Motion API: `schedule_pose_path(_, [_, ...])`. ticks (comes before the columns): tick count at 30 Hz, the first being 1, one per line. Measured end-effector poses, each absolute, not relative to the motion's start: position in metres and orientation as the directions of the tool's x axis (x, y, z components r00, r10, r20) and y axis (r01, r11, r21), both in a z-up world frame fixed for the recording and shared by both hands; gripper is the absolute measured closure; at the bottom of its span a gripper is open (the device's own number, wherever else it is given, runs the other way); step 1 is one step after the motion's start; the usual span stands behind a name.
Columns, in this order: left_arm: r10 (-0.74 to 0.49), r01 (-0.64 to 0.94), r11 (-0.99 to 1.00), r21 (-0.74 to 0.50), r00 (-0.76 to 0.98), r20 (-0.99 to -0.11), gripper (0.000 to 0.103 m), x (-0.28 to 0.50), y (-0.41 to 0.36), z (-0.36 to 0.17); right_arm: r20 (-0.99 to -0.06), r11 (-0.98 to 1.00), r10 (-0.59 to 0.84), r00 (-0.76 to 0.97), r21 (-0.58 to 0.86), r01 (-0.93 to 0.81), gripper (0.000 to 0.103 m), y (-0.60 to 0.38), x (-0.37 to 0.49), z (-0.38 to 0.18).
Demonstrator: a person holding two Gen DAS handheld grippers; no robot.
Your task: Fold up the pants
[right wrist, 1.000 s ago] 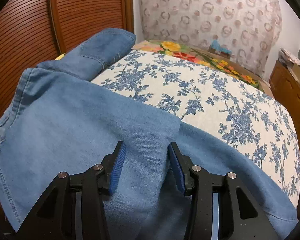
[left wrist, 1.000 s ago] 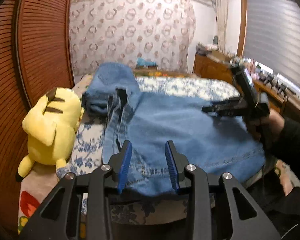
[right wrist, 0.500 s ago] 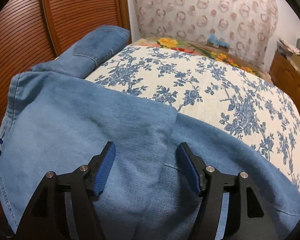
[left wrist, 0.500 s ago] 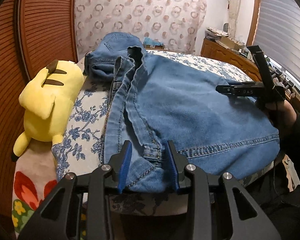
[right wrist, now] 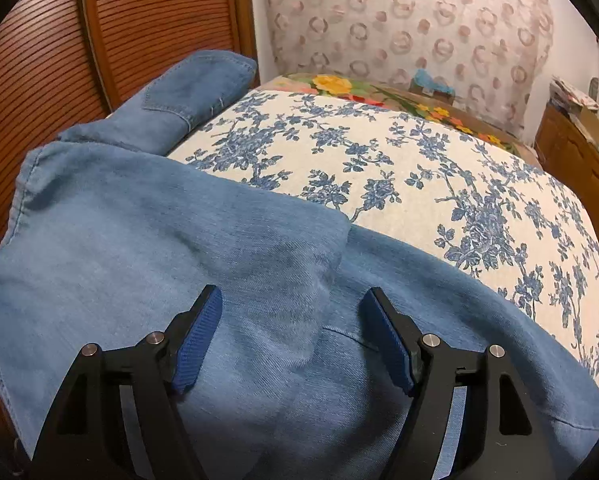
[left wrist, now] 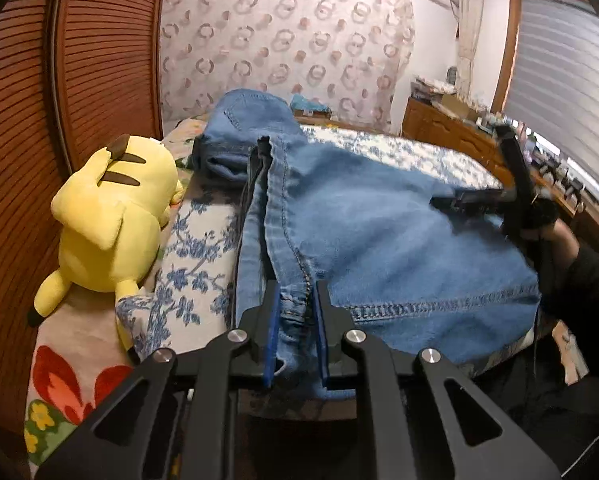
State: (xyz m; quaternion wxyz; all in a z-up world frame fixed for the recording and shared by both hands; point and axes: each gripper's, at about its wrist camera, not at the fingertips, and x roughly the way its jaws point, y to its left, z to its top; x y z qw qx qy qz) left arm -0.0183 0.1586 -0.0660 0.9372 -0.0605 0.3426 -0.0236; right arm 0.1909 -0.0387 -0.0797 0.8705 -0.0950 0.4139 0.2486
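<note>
Now the left gripper is closing its jaws on the near seam of the pants lying on the bed, probably to lift a fold, while the right gripper opens wide, holding nothing.

We count one pair of jeans spread out, and one more folded denim piece behind it. One yellow plush lies beside them. We hold two grippers: left and right. One floral bedspread.
</note>
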Motion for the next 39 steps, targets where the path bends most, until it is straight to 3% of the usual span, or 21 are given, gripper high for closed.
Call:
schedule_pose_path(3, [-0.091,-0.005,0.990,-0.144,0.754,-0.651,0.088,-0.020,0.160,-0.070,-0.736,0.852,0.423,0.529,0.124,-0.508,0.028,-0.055,0.191,-0.066])
schedule_pose_path(6, [-0.095,-0.009,0.988,-0.154,0.752,-0.652,0.087,-0.021,0.160,-0.071,-0.723,0.855,0.430,0.541,0.134,-0.500,0.035,-0.068,0.196,-0.048])
schedule_pose_path(9, [-0.095,-0.006,0.988,-0.154,0.759,-0.644,0.083,-0.021,0.158,-0.067,-0.741,0.858,0.425,0.521,0.147,-0.491,0.050,-0.075,0.208,-0.040])
schedule_pose_path(14, [-0.094,0.015,0.991,-0.129,0.773,-0.628,0.059,-0.018,0.151,-0.056,-0.784,0.858,0.430,0.448,0.199,-0.474,0.071,-0.076,0.226,-0.050])
schedule_pose_path(18, [-0.101,0.025,0.991,-0.128,0.772,-0.628,0.051,-0.016,0.150,-0.050,-0.794,0.843,0.455,0.404,0.237,-0.483,0.081,-0.066,0.232,-0.058])
schedule_pose_path(20, [-0.102,0.027,0.991,-0.128,0.773,-0.626,0.049,-0.016,0.150,-0.048,-0.796,0.832,0.463,0.390,0.238,-0.502,0.093,-0.059,0.232,-0.058])
schedule_pose_path(22, [-0.098,0.028,0.992,-0.121,0.773,-0.626,0.049,-0.015,0.148,-0.047,-0.794,0.826,0.451,0.407,0.199,-0.527,0.099,-0.051,0.230,-0.054])
schedule_pose_path(28, [-0.108,0.049,0.993,-0.111,0.774,-0.623,0.049,-0.009,0.135,-0.044,-0.718,0.815,0.476,0.507,0.144,-0.562,0.101,-0.043,0.221,-0.019])
schedule_pose_path(33, [-0.137,0.089,0.990,-0.110,0.778,-0.613,0.049,0.001,0.119,-0.038,-0.739,0.827,0.409,0.535,0.053,-0.560,0.101,-0.033,0.219,-0.021])
schedule_pose_path(39, [-0.157,0.124,0.988,-0.096,0.767,-0.623,0.049,0.017,0.098,-0.035,-0.734,0.845,0.396,0.552,0.056,-0.532,0.087,-0.054,0.212,-0.013])
